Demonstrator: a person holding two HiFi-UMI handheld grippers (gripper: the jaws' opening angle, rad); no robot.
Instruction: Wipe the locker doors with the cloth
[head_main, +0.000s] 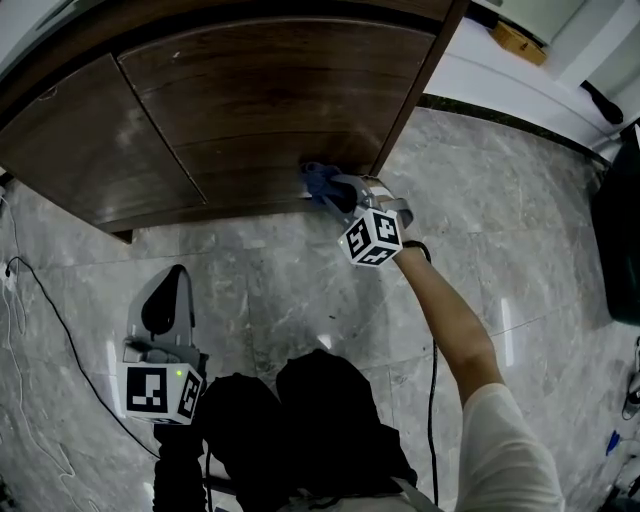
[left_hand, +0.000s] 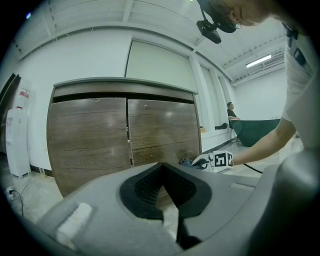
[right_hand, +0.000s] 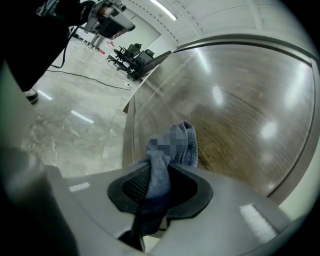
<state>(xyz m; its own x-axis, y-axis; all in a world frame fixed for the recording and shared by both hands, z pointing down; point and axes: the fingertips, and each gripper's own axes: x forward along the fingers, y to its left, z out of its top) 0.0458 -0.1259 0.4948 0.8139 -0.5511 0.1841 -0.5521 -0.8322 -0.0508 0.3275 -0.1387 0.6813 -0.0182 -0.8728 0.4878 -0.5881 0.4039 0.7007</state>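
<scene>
Low down, the blue cloth (right_hand: 167, 150) runs lengthwise out of the right gripper (head_main: 338, 195), whose jaws clench it. Its bunched end points at the right door (head_main: 270, 100) and lies against it near the bottom right corner. The right arm (head_main: 450, 320) stretches far forward. The left gripper (head_main: 168, 300) hangs near and left, jaws together on nothing.

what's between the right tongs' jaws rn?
A blue cloth, pinched in the right tongs, its free end bunched up at the wooden locker door. The door patch behind the cloth is covered.
</scene>
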